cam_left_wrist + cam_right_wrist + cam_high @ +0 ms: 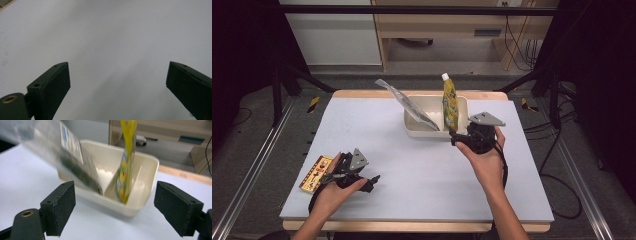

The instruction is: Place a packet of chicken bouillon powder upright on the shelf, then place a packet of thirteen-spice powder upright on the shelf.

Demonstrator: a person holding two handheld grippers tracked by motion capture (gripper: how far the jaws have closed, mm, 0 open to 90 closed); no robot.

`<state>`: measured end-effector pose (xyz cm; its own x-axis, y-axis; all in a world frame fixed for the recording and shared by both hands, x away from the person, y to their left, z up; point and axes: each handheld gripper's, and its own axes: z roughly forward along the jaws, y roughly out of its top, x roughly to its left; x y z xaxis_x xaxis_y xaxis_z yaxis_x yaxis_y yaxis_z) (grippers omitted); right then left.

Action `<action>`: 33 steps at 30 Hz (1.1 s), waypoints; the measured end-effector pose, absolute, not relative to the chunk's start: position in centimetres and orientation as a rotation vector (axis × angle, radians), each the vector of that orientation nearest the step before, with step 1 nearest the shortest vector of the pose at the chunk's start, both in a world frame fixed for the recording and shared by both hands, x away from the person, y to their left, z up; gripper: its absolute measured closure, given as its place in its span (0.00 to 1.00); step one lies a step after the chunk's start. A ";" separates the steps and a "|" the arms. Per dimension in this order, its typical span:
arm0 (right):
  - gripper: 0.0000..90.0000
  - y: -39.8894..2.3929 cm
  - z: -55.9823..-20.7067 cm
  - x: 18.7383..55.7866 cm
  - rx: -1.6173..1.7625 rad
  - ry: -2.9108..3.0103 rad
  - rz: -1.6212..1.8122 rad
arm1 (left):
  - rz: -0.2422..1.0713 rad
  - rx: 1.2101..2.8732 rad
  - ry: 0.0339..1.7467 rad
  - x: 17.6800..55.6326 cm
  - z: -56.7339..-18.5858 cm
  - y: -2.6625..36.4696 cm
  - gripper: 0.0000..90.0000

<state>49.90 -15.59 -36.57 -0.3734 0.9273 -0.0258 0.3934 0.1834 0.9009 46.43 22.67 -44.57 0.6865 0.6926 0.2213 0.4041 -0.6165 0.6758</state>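
My right gripper [457,137] sits just before the cream tub [140,205], fingers [175,207] spread wide, holding nothing. In it the yellow squeeze pouch [449,105] stands upright beside a leaning silver packet [409,105]. The pouch looks light, soft and slippery; I'd pinch its stiffer neck below the cap. My left gripper [371,182] rests on the surface [422,175], open and empty.

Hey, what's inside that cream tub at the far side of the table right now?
The cream tub holds a yellow squeeze pouch with a white cap, standing upright, and a silvery packet leaning out over its rim. Their lower ends and the tub floor are hidden by its wall.
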 end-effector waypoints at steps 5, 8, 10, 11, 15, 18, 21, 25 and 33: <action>0.19 -16.3 -39.4 49.1 1.262 1.901 1.134 | 0.642 2.300 0.879 46.5 -43.9 23.4 0.06; 0.20 -16.7 -41.3 48.8 1.289 1.947 1.125 | 0.661 2.300 0.923 46.6 -43.2 24.1 0.07; 0.20 -16.7 -41.7 48.8 1.280 1.960 1.105 | 0.669 2.305 0.936 46.6 -42.8 24.5 0.07; 0.20 -16.7 -41.7 48.8 1.280 1.960 1.105 | 0.669 2.305 0.936 46.6 -42.8 24.5 0.07; 0.20 -16.7 -42.5 48.1 1.244 1.986 1.050 | 0.686 2.303 1.026 46.6 -41.8 26.4 0.07; 0.20 -16.9 -42.8 48.0 1.232 2.004 1.032 | 0.710 2.297 1.084 46.7 -41.4 27.5 0.06; 0.20 -17.2 -42.9 48.2 1.239 2.014 1.023 | 0.674 2.278 1.163 46.9 -41.2 29.1 0.06; 0.20 -17.1 -43.3 48.4 1.245 2.032 0.997 | 0.624 2.247 1.253 46.9 -40.9 31.3 0.07; 0.20 -17.2 -43.5 48.5 1.250 2.040 0.981 | 0.552 2.234 1.356 47.5 -41.3 33.5 0.08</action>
